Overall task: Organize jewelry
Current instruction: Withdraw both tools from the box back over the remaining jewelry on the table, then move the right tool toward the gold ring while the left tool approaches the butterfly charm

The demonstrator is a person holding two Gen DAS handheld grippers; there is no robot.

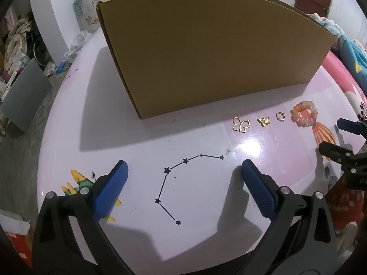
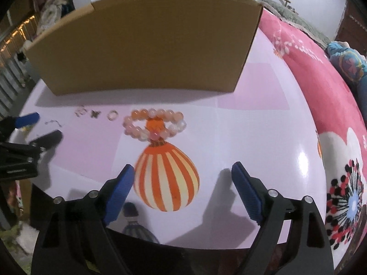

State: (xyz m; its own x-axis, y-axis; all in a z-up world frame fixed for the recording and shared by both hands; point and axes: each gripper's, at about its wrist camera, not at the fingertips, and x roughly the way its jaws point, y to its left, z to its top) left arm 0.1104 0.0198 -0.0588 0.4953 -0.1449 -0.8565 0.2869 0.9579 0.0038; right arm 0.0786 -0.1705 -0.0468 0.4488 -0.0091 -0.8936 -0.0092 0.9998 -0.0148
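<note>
A pink-orange bead bracelet [image 1: 304,114] lies on the table in front of a cardboard box [image 1: 206,52]. Left of it lie a small gold ring [image 1: 280,116], a gold butterfly charm [image 1: 264,121] and a gold open butterfly pendant [image 1: 240,125]. In the right wrist view the bracelet [image 2: 153,123], ring [image 2: 112,115], charm [image 2: 95,114] and pendant [image 2: 80,111] show blurred before the box [image 2: 142,48]. My left gripper [image 1: 183,171] is open and empty, near of the jewelry. My right gripper [image 2: 181,171] is open and empty, short of the bracelet.
The table [image 1: 142,151] is glossy pink-white with printed stars and a striped balloon picture [image 2: 167,178]. A pink floral blanket [image 2: 321,73] lies to the right. Clutter sits on the floor at left [image 1: 20,52].
</note>
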